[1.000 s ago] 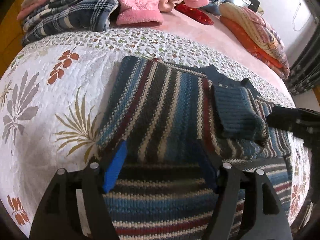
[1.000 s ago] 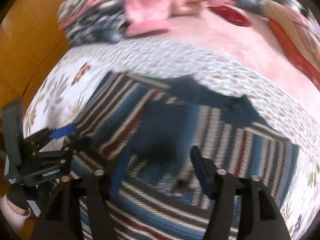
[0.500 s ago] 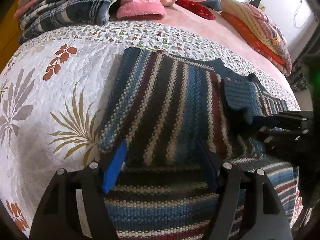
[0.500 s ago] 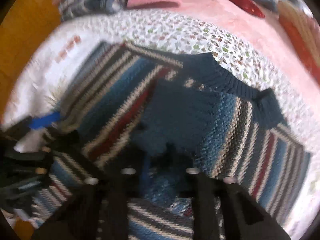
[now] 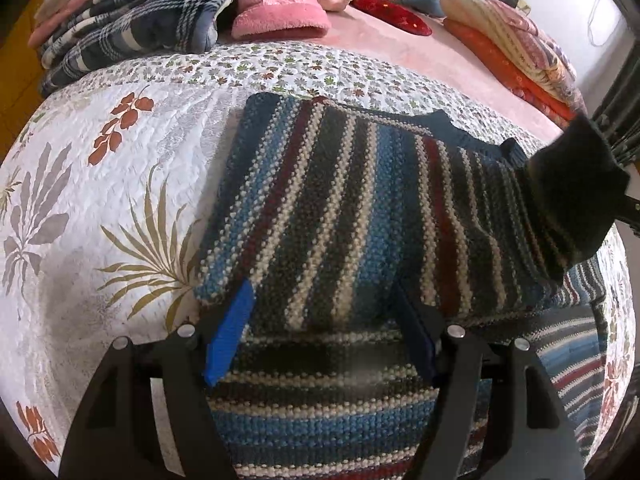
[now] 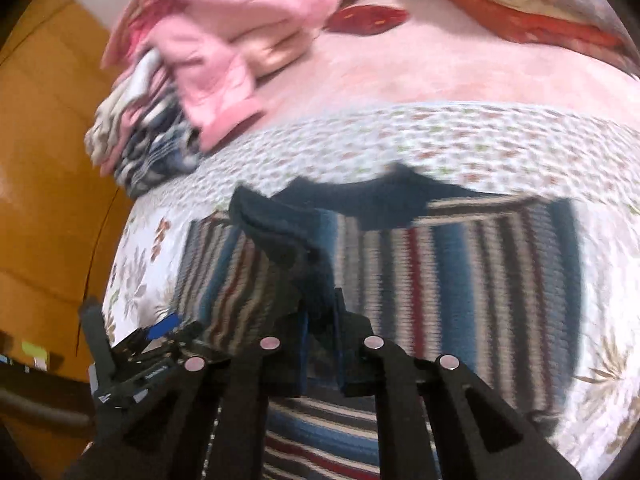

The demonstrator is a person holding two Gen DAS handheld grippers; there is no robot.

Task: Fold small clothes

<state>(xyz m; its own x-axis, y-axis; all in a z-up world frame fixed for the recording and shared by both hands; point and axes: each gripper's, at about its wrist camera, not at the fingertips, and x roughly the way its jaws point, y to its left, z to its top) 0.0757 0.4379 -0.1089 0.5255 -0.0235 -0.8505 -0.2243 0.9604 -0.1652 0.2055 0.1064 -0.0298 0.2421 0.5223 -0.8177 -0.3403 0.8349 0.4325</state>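
Note:
A striped knit sweater (image 5: 344,208) in blue, cream, dark red and black lies flat on the floral quilt (image 5: 100,184). My left gripper (image 5: 320,324) hovers open over its near hem, nothing between the blue pads. My right gripper (image 6: 320,344) is shut on the sweater's sleeve (image 6: 280,240), lifting the dark blue cuff off the body; in the left wrist view that raised cuff (image 5: 572,196) hangs at the right edge. The left gripper (image 6: 160,332) shows at the lower left of the blurred right wrist view.
A plaid garment pile (image 5: 132,36) and pink clothes (image 5: 280,4) lie at the far side of the bed. Folded orange and patterned bedding (image 5: 512,52) sits far right on the pink sheet (image 5: 400,60). Orange-brown floor (image 6: 48,160) lies left of the bed.
My right gripper went from open to shut on the sleeve cuff and lifted it up off the sweater toward the right. The left gripper stayed open at the hem.

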